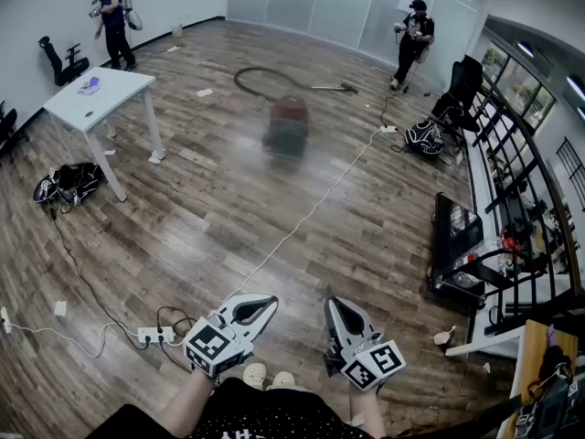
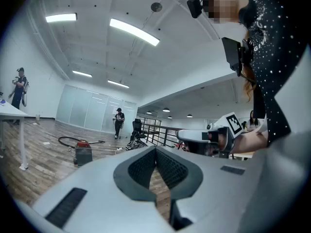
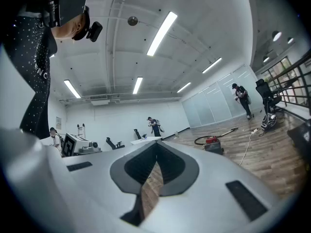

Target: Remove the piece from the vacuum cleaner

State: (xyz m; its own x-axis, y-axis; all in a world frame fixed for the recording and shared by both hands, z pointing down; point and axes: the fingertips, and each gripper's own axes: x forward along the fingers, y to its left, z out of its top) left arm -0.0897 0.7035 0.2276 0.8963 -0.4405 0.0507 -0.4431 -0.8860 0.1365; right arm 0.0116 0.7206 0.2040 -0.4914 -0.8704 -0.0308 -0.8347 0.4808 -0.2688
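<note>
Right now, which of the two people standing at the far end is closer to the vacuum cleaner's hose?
The person on the right, by the glass wall: the hose ends near their feet. The other person stands beyond the white table.

Open office — wood floor point(image 1: 228, 213), white desk point(image 1: 117, 84), swivel chairs point(image 1: 62, 62), glass partitions point(image 1: 311, 3)

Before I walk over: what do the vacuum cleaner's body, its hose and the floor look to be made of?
Vacuum cleaner: blurred, with a red top over a dark grey body; probably moulded plastic with a matte finish.
Hose: dark and lying in a loose curve, so likely flexible plastic or rubber.
Floor: wood or wood-look planks, with visible grain and seams and a soft sheen.
</note>
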